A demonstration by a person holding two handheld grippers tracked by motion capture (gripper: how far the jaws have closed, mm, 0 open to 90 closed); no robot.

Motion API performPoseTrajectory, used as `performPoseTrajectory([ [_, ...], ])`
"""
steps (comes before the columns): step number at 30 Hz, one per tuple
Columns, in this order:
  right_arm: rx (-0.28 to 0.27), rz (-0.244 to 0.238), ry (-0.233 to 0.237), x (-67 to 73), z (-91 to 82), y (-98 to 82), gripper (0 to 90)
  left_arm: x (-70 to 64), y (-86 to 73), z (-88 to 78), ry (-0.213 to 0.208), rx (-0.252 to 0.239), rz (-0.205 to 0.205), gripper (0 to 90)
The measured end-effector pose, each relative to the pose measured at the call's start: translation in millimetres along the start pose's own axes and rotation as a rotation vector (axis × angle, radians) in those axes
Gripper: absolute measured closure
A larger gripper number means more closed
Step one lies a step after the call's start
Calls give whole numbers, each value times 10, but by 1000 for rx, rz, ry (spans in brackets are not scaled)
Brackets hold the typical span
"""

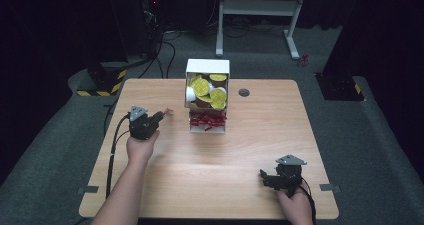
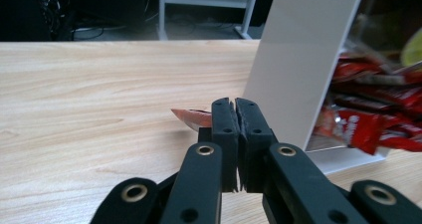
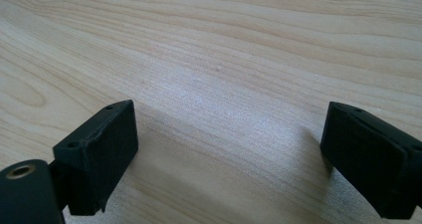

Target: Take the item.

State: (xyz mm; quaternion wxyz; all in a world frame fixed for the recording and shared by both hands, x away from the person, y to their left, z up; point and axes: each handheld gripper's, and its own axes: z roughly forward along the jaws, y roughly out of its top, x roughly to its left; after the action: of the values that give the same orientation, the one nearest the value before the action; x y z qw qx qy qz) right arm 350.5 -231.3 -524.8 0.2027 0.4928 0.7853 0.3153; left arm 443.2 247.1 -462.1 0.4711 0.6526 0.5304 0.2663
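A white two-tier box [image 1: 207, 67] stands at the table's back centre, with yellow-lidded cups [image 1: 201, 87] in its upper part and red sachets [image 1: 207, 120] in its lower tray. My left gripper [image 1: 161, 116] hovers left of the box, shut on one red sachet [image 2: 191, 117] whose tip sticks out past the jaws. In the left gripper view the box's white side wall [image 2: 298, 59] rises just right of the jaws, with more red sachets [image 2: 368, 119] behind it. My right gripper [image 1: 266, 177] rests open near the table's front right, over bare wood [image 3: 224, 94].
The wooden table [image 1: 165, 185] has a round grey cable hole [image 1: 244, 92] right of the box. Beyond its far edge are a white desk frame [image 1: 260, 10], floor cables and dark surroundings.
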Motion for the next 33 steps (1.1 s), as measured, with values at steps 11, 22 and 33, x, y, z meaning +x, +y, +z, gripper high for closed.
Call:
performPoseTrajectory([
  [11, -1, -5, 5, 8, -4, -6, 79, 22, -121, 93, 22, 75, 19, 866],
  [22, -1, -5, 5, 8, -4, -6, 79, 102, -337, 196, 61, 196, 15, 847],
  [33, -1, -5, 5, 8, -4, -6, 79, 72, -388, 233, 89, 240, 36, 816],
])
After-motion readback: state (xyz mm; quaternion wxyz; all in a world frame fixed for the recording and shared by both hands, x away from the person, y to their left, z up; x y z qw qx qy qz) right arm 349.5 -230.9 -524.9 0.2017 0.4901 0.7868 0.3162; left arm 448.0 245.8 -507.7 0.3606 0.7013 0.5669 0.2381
